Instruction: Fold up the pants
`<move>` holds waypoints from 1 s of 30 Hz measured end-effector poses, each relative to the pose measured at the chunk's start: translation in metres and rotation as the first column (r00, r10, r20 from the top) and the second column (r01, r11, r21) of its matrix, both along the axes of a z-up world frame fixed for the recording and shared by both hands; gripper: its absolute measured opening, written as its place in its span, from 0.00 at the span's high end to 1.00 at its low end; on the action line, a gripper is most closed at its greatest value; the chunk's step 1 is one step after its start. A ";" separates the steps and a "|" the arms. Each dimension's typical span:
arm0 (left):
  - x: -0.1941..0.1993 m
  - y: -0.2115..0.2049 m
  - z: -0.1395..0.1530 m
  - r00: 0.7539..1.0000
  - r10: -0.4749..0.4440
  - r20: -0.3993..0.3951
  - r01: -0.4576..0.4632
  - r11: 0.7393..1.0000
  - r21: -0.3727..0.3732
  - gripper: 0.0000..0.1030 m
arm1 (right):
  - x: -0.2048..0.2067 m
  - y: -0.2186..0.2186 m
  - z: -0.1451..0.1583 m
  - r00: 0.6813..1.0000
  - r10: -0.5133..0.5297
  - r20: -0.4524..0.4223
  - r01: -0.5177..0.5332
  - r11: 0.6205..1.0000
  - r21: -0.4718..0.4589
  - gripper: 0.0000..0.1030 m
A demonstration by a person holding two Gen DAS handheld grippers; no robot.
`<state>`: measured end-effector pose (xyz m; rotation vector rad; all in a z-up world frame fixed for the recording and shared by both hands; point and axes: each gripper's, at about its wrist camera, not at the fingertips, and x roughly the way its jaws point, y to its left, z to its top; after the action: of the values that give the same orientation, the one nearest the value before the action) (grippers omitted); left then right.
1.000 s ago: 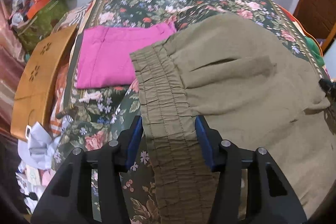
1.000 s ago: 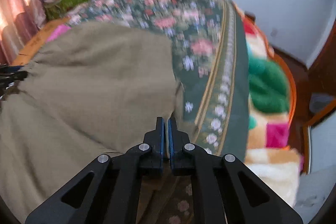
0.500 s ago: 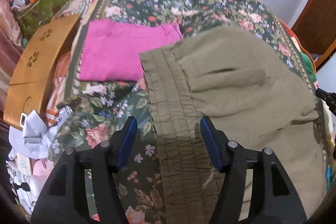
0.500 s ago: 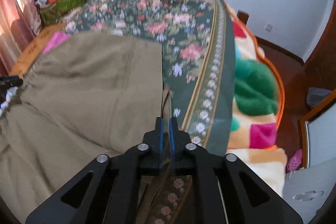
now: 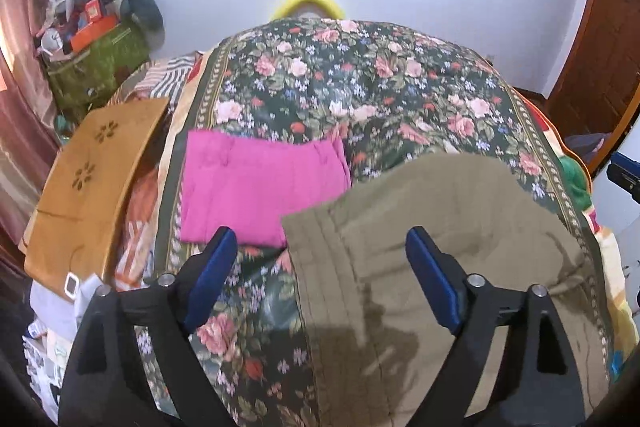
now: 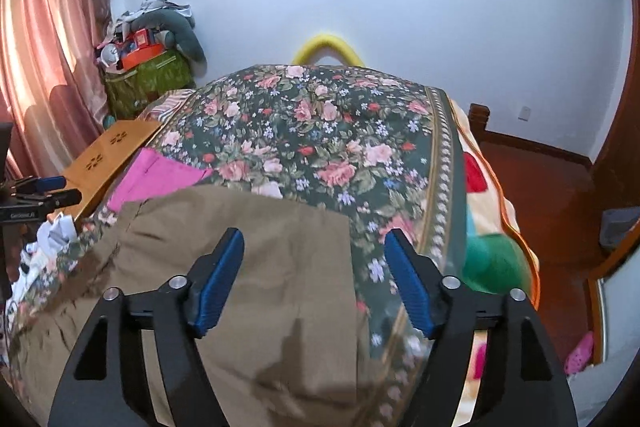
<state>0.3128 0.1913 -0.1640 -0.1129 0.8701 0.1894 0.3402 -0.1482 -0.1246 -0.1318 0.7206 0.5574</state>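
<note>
Edges of the olive-khaki cotton pants (image 5: 460, 227) run out of both views at the bottom, so their full outline cannot be made out. Left gripper (image 5: 320, 247) hangs above the gathered waistband, tilted downward, its blue-padded jaws spreading and clear of the cloth. Right gripper (image 6: 314, 247) hangs over the pants' opposite edge, jaws likewise spreading, nothing pinched. Both pants lie flat on the dark floral bedspread (image 5: 360, 87), touching a folded magenta garment (image 5: 260, 187). Pale walls, a pink curtain (image 6: 40, 47) behind.
</note>
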 end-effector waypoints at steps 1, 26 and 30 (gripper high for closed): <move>0.006 0.001 -0.001 1.000 0.002 0.000 -0.002 1.000 0.003 0.13 | 0.005 0.004 -0.003 1.000 0.003 -0.004 -0.003 1.000 -0.002 0.32; 0.085 0.050 -0.126 0.967 0.053 -0.249 -0.100 0.978 -0.182 0.08 | 0.138 0.048 -0.138 0.929 -0.059 -0.366 0.051 0.998 -0.031 0.32; 0.085 0.050 -0.127 0.973 0.041 -0.229 -0.086 0.977 -0.193 0.08 | 0.139 0.061 -0.141 0.933 -0.034 -0.359 0.013 0.998 -0.061 0.45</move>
<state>0.3981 0.2410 -0.2912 -0.3149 1.1107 0.1754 0.4793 -0.0876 -0.2659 -0.0742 1.0953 0.5435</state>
